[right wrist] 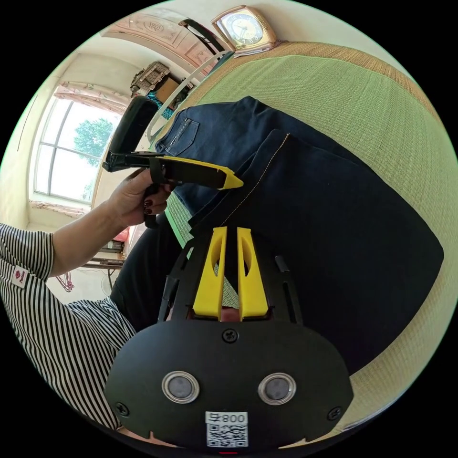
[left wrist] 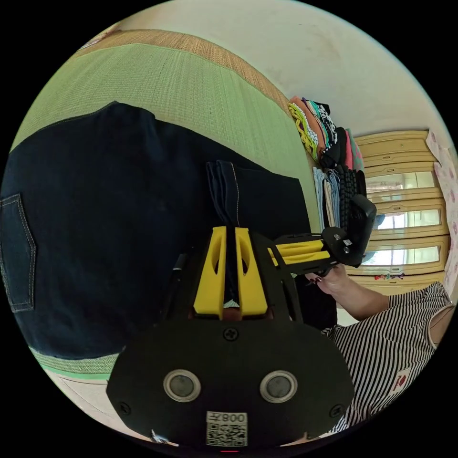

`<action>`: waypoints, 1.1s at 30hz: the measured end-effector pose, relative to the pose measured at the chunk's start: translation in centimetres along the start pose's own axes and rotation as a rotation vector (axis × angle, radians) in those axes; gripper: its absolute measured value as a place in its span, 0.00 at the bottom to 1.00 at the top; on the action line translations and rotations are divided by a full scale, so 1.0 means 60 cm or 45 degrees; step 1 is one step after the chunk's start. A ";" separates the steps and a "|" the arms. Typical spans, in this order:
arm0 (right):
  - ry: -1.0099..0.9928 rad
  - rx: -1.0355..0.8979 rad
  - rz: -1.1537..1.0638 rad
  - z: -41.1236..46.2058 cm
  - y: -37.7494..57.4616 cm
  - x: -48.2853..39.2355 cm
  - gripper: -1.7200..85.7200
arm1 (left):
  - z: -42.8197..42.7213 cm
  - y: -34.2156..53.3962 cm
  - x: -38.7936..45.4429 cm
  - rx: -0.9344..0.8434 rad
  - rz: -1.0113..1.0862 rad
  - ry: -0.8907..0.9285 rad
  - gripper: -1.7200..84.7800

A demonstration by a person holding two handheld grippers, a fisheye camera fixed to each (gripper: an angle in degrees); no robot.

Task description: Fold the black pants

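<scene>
The black pants (left wrist: pixel 109 224) lie spread on a green woven mat (left wrist: pixel 191 86), a back pocket with pale stitching at the left. One leg is doubled back over the rest, its stitched seam (right wrist: pixel 267 164) running across the cloth. My left gripper (left wrist: pixel 231 230) is shut on a bunched edge of that leg. It also appears from the side as the left gripper (right wrist: pixel 236 182), nose on the seam, held by a hand. My right gripper (right wrist: pixel 231 230) is shut on the pants (right wrist: pixel 334 229) at the near edge, dark cloth between its jaws. The right gripper (left wrist: pixel 273 255) sits close beside the left one.
A pile of folded clothes (left wrist: pixel 329 157) stands at the mat's far edge, with a pale wooden cabinet (left wrist: pixel 405 205) behind. A clock (right wrist: pixel 245 29) and a window (right wrist: pixel 71 148) are on the other side. A person in a striped shirt (right wrist: pixel 62 329) sits close behind both grippers.
</scene>
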State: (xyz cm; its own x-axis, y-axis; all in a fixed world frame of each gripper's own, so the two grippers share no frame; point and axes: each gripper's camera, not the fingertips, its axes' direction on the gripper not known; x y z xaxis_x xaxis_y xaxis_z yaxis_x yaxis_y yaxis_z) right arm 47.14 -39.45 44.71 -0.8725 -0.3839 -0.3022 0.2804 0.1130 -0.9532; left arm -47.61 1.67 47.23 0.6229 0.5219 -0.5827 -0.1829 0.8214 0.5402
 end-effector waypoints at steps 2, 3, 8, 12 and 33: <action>0.001 0.034 0.002 -0.011 0.003 0.000 0.05 | -0.005 0.004 0.017 0.040 0.035 0.044 0.06; 0.004 0.043 0.012 -0.016 0.003 0.002 0.04 | -0.004 0.005 0.023 0.036 0.048 0.018 0.06; 0.039 -0.008 0.044 -0.004 -0.001 0.010 0.02 | 0.032 0.030 0.019 -0.025 -0.004 -0.110 0.06; 0.003 0.000 0.062 -0.015 0.008 0.015 0.02 | 0.014 0.065 0.057 0.120 0.029 -0.175 0.05; 0.119 0.298 0.459 -0.206 0.257 0.090 0.02 | 0.236 0.182 0.261 -0.132 0.298 -0.436 0.02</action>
State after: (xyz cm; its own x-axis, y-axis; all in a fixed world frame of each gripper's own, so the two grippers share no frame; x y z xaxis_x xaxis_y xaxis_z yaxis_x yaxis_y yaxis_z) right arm 41.82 -28.48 28.27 -0.7319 -0.2721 -0.6247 0.6471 0.0097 -0.7624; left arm -29.11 15.53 52.59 0.7688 0.6051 -0.2069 -0.4142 0.7176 0.5598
